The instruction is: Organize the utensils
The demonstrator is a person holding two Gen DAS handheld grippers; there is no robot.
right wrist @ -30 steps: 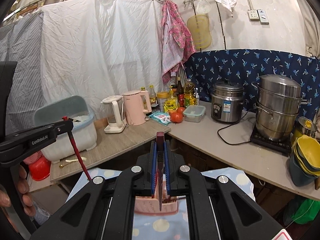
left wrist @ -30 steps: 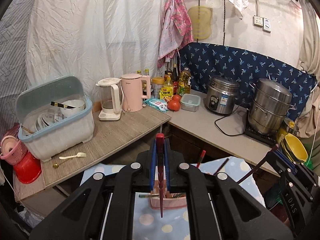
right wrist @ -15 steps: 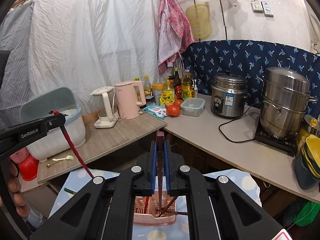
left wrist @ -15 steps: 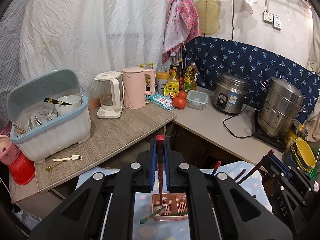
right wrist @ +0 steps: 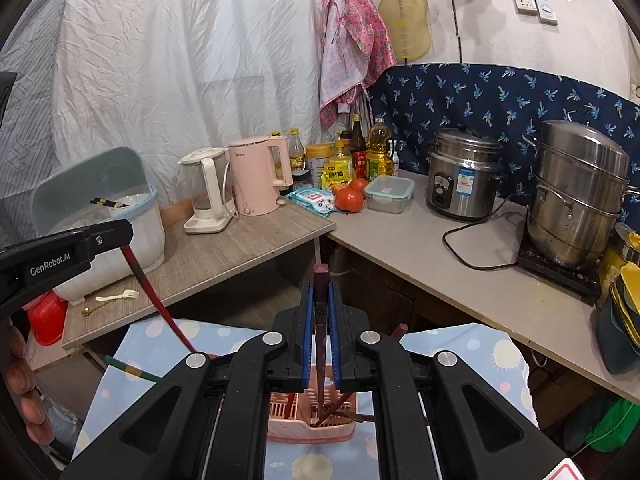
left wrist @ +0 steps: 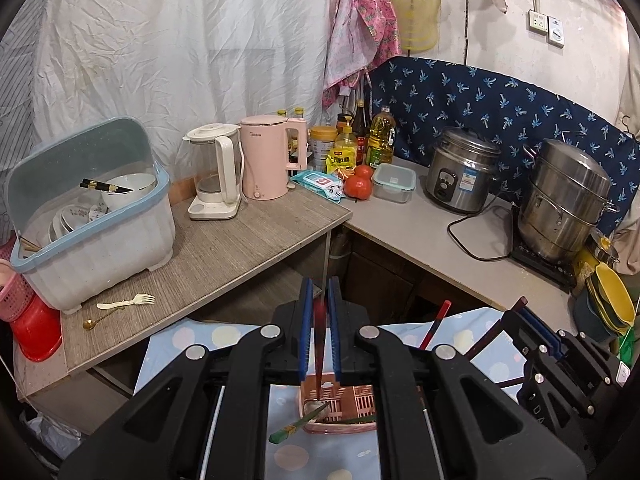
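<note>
Chopsticks (left wrist: pixel 319 344) (right wrist: pixel 321 320) stand upright—tips down into pink basket (right wrist: pixel 308 428)—loose between both jaws (just eased slightly apart).

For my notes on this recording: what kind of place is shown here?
Probably a small home kitchen: a rice cooker, an electric kettle and a dish rack with bowls stand on the counters.

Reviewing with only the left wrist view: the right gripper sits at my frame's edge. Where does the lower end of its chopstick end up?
Observer: In the right wrist view, the right gripper has just been opening its jaws. The dark chopstick between them has its tip inside the pink basket.
Operator: Anything else standing in that basket?
Observer: Yes, several dark red chopsticks lean inside it.
Operator: Any person visible?
Observer: A hand shows at the left edge.
</note>
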